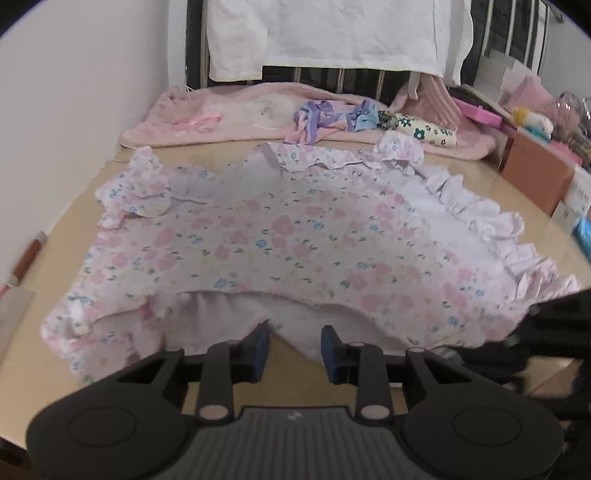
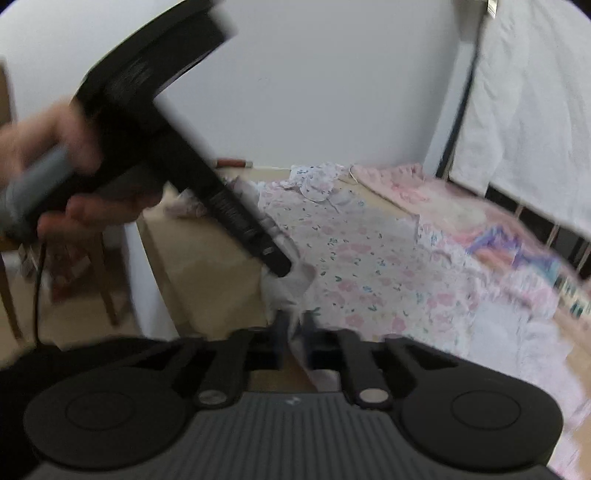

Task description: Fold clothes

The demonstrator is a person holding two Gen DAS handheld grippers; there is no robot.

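A pink and blue floral dress with a ruffled edge lies spread on the tan table. My left gripper is at the dress's near hem with its blue pads apart; bare table shows between them and nothing is pinched. In the right wrist view a hand holds that left gripper, whose tip rests at the hem of the dress. My right gripper is shut on a white fold of the dress's hem at the table's near edge. It shows as a dark blur in the left wrist view.
A pink blanket lies at the table's back with purple garments and a flowered roll. White cloth hangs on a rail behind. Boxes stand at the right, and a red-handled tool at the left. A wooden chair stands beside the table.
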